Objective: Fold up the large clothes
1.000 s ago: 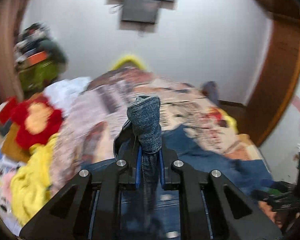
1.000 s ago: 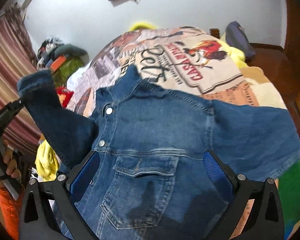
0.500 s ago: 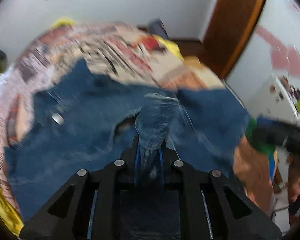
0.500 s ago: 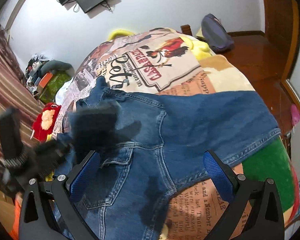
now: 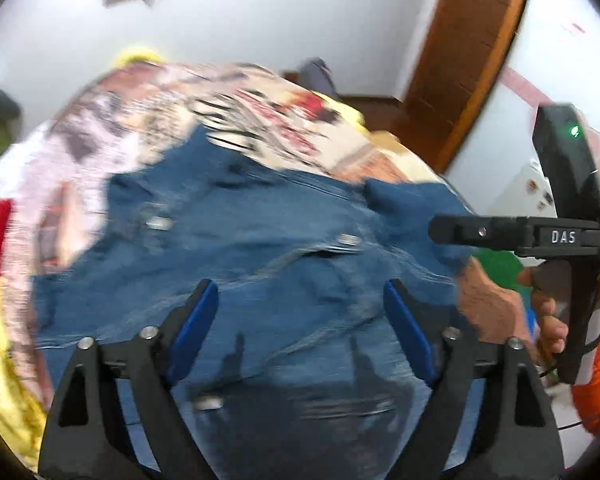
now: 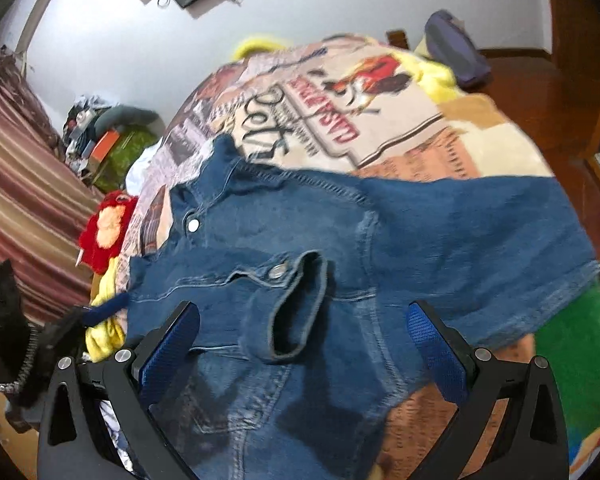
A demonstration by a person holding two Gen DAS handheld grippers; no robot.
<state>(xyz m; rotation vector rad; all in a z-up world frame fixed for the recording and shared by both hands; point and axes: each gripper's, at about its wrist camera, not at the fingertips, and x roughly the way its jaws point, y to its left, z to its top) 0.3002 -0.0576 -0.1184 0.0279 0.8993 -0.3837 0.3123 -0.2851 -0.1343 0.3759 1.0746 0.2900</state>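
Observation:
A blue denim jacket (image 6: 340, 248) lies front-up on a printed bedspread (image 6: 380, 120). Its left sleeve is folded across the chest, with the open cuff (image 6: 296, 308) near the middle. The other sleeve (image 6: 500, 232) stretches out to the right. My left gripper (image 5: 300, 316) is open and empty, just above the jacket (image 5: 240, 248). My right gripper (image 6: 304, 336) is open and empty, above the folded cuff. It also shows from the side in the left wrist view (image 5: 440, 232), over the jacket's right sleeve.
A red and yellow plush toy (image 6: 104, 228) and yellow cloth (image 6: 104, 332) lie at the bed's left edge. A striped curtain (image 6: 16, 200) hangs at left. A dark bag (image 6: 456, 48) sits on the far right corner. Green cloth (image 6: 572, 348) lies under the right sleeve.
My left gripper carried the sleeve cuff across the jacket, then opened and let it go. The sleeve now lies folded over the chest. My right gripper stayed open.

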